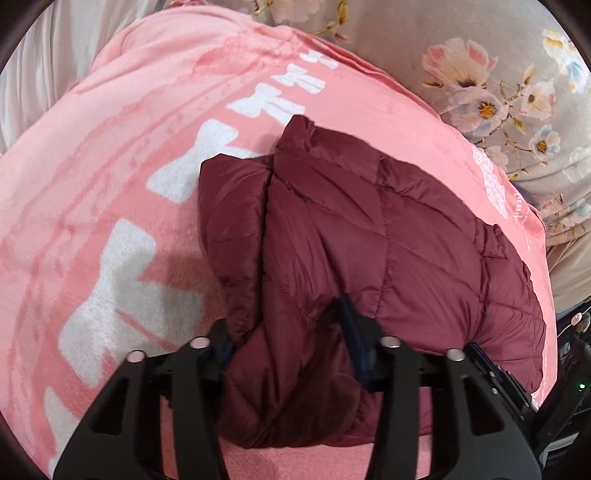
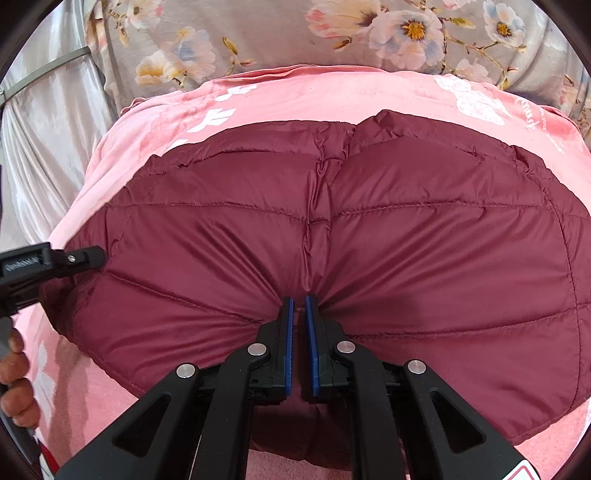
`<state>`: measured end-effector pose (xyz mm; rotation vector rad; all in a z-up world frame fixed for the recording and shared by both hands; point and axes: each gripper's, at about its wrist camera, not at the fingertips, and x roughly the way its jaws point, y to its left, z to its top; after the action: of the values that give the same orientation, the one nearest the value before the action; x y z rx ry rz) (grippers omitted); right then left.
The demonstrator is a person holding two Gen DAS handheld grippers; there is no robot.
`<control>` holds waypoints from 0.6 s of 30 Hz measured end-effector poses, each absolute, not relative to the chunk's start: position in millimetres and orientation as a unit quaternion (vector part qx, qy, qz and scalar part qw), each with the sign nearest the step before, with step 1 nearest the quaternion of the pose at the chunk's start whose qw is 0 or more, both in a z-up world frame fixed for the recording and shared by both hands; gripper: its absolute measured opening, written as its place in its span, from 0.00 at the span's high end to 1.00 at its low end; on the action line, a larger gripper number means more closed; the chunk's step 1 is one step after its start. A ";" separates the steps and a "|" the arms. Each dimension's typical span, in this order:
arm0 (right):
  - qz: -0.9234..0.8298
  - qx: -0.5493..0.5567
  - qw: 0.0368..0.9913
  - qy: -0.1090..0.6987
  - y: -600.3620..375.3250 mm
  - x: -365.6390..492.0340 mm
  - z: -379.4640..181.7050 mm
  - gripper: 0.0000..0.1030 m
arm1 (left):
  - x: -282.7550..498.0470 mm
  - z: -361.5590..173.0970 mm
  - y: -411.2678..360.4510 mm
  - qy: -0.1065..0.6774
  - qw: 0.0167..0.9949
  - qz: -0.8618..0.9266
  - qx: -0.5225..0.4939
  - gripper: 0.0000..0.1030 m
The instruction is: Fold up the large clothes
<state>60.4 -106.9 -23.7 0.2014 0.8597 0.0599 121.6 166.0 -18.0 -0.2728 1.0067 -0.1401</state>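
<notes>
A maroon quilted jacket lies folded on a pink blanket. In the left wrist view my left gripper has a thick bunch of the jacket's near left edge between its jaws, and the fabric bulges out and fills the gap. My right gripper is shut on a pinch of the jacket at its near edge, with creases fanning out from the blue pads. The right wrist view also shows the left gripper at the jacket's left edge, with a person's hand behind it.
The pink blanket with white markings covers the bed under the jacket. A grey floral sheet lies beyond it, and pale satin fabric hangs at the left. Dark equipment sits at the bed's right edge.
</notes>
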 end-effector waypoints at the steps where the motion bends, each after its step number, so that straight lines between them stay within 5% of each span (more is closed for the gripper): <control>1: 0.029 0.097 0.904 0.415 -106.3 60.0 -23.5 0.91 | 121.0 -14.9 165.2 0.478 0.866 -0.069 -0.131 0.68; 6: 0.033 0.102 0.902 0.418 -109.8 59.4 -21.1 0.91 | 115.3 6.5 156.8 0.464 0.869 -0.099 -0.140 0.87; 18: 0.063 0.157 0.898 0.407 -122.7 1.5 -8.3 0.90 | 95.8 62.0 131.1 0.413 0.891 -0.142 -0.120 0.90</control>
<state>1.5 -122.7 -8.3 0.3243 0.8428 0.1296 95.8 131.1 62.0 -0.2495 0.8580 -0.2942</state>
